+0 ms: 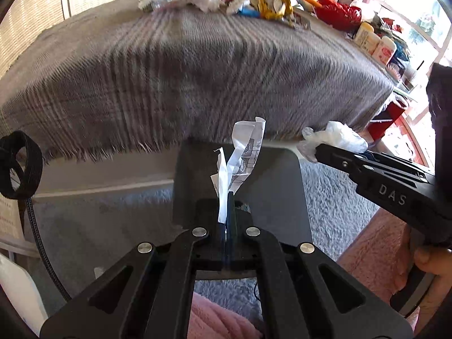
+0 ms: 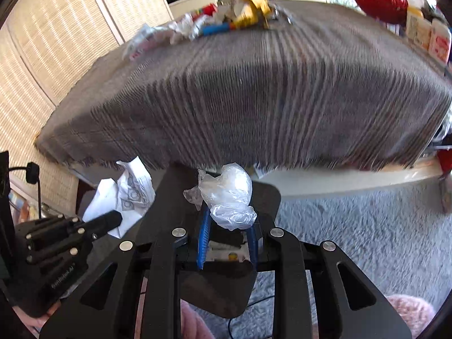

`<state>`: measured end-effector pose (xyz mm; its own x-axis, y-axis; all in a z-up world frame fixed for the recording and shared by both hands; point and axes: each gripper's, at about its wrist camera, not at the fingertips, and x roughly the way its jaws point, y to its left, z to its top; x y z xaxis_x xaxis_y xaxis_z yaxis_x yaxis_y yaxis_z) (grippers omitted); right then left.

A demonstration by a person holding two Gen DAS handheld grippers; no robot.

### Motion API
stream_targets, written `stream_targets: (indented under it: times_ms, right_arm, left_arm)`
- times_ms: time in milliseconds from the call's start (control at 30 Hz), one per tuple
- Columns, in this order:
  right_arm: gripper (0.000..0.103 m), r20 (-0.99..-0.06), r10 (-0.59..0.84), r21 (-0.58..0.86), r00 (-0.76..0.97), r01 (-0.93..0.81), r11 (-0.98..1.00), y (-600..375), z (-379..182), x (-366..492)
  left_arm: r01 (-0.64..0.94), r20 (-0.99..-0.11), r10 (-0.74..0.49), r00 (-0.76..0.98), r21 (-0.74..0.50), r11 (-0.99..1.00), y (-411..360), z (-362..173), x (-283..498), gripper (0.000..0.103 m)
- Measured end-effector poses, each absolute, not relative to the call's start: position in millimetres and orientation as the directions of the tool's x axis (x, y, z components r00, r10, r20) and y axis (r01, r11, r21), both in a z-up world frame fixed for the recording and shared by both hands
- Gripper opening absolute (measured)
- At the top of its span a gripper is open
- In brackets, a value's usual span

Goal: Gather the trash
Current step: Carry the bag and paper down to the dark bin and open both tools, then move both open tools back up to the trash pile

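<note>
My left gripper (image 1: 226, 197) is shut on a crumpled printed paper (image 1: 243, 152), held up in front of the near edge of the table. The paper also shows in the right wrist view (image 2: 127, 195). My right gripper (image 2: 228, 220) is shut on a crumpled clear plastic wrapper (image 2: 228, 195), which also shows in the left wrist view (image 1: 336, 138) to the right of the paper. A pile of trash (image 1: 214, 0), wrappers, a yellow packet (image 1: 274, 2) and a red bag (image 1: 339, 10), lies at the far edge of the grey plaid tablecloth (image 1: 183, 70).
A black flat panel (image 1: 240, 183) stands below both grippers, in front of the table. Several bottles (image 1: 373, 42) stand at the table's right end. Grey shaggy carpet (image 2: 353, 226) covers the floor. Wicker panels (image 2: 56, 42) stand on the left.
</note>
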<state>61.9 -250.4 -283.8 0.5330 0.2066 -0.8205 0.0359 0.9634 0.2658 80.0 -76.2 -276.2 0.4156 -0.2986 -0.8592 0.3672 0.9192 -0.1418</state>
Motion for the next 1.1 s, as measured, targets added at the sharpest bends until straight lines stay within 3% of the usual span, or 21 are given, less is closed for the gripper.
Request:
stream_targets:
  times_ms: [300, 367, 433, 567, 700, 867, 933, 1100]
  right_arm:
    - [0.027, -0.831, 0.250, 0.308, 0.497, 0.035, 0.951, -254, -299, 63]
    - [0.035, -0.834, 0.254, 0.308, 0.491, 0.030, 0.951, -251, -302, 65]
    - [0.045, -0.833, 0.256, 0.306, 0.490, 0.023, 0.952, -250, -303, 66]
    - [0.054, -0.836, 0.256, 0.305, 0.486, 0.024, 0.952, -248, -304, 68]
    - [0.063, -0.839, 0.245, 0.300, 0.486, 0.037, 0.953, -250, -305, 68]
    - [0.089, -0.845, 0.208, 0.272, 0.492, 0.063, 0.960, -254, -305, 67]
    - [0.094, -0.848, 0.192, 0.258, 0.494, 0.069, 0.964, -254, -303, 67]
    - [0.094, -0.852, 0.184, 0.255, 0.490, 0.082, 0.963, -256, -302, 65]
  left_arm:
    - [0.361, -0.885, -0.321, 0.338, -0.193, 0.913, -79, -313, 75, 0.001]
    - [0.362, -0.887, -0.325, 0.327, -0.200, 0.910, -80, -316, 75, 0.004]
    - [0.367, -0.889, -0.324, 0.324, -0.198, 0.909, -81, -317, 74, 0.012]
    - [0.363, -0.887, -0.317, 0.336, -0.188, 0.913, -81, -316, 74, 0.024]
    - [0.354, -0.883, -0.302, 0.358, -0.171, 0.920, -78, -311, 75, 0.047]
    - [0.349, -0.878, -0.293, 0.379, -0.158, 0.924, -74, -303, 75, 0.072]
    - [0.346, -0.877, -0.290, 0.383, -0.154, 0.925, -73, -301, 75, 0.079]
    - [0.335, -0.870, -0.273, 0.411, -0.135, 0.933, -65, -294, 74, 0.089]
